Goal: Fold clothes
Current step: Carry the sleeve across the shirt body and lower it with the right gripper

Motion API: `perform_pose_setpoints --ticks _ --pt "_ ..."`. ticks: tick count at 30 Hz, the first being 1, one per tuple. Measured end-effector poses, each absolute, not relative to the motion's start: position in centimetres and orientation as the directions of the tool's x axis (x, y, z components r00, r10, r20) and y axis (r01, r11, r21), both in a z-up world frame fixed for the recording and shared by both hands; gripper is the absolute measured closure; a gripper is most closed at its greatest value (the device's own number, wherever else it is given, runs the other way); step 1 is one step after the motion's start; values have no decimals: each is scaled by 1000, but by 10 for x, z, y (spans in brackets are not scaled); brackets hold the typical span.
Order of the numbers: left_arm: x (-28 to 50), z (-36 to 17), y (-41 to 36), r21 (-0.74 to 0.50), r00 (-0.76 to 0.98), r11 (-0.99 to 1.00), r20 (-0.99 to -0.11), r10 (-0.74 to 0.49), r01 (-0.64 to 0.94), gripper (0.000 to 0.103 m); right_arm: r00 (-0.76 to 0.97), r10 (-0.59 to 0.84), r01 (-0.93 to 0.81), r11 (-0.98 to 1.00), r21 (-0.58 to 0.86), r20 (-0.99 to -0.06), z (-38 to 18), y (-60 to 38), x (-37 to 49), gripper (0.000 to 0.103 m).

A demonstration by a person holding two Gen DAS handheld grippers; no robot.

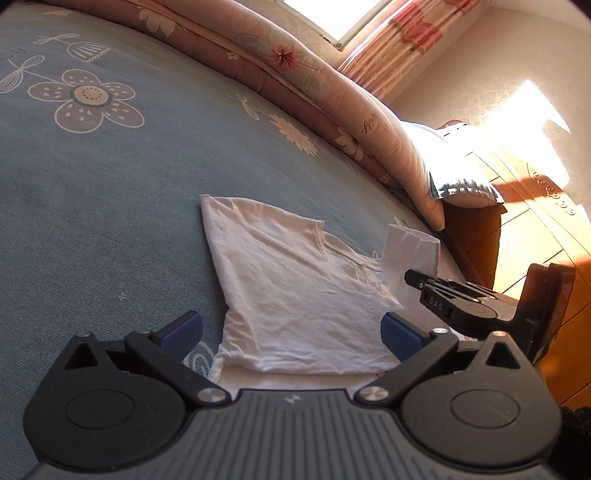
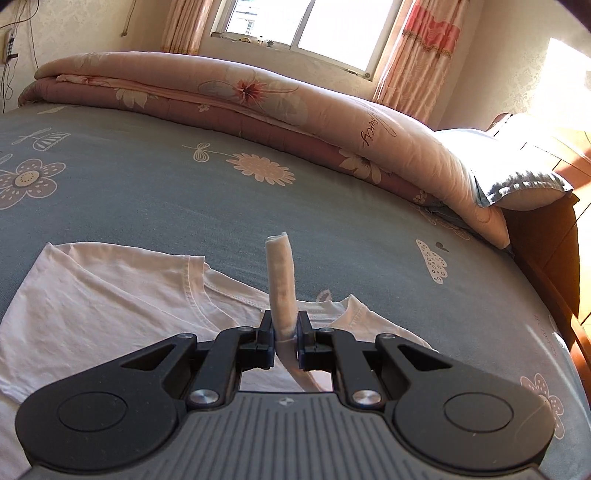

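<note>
A white T-shirt [image 1: 295,295] lies partly folded on the blue flowered bedsheet [image 1: 92,206], near the edge of the bed, with a rolled-up pink quilt [image 2: 258,107] along the far side under the window [image 2: 306,22]. The right gripper [image 2: 285,332] has its fingers pressed onto a bunched corner of the shirt, which sticks up between them. The left gripper [image 1: 291,328] hangs spread wide over the shirt's near part, holding nothing.
</note>
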State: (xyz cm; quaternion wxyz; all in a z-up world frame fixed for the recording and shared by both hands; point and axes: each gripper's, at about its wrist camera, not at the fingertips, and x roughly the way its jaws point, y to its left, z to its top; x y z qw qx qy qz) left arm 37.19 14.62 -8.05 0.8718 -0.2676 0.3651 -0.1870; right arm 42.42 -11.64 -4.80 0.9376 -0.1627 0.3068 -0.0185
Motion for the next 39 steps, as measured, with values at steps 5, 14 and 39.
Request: perform_pose_setpoints --ticks 5,14,39 --pt "376 -83 158 -623 682 777 -530 -504 90 1 829 -132 -104 919 -381 -544 -63 -84 416 90" --pt "377 -86 160 -623 678 778 -536 -503 85 1 833 -97 -163 898 -410 -545 -70 -56 412 90" --pt "377 -85 162 -625 682 776 -531 -503 85 1 812 110 -383 842 -381 -574 -94 -27 372 89"
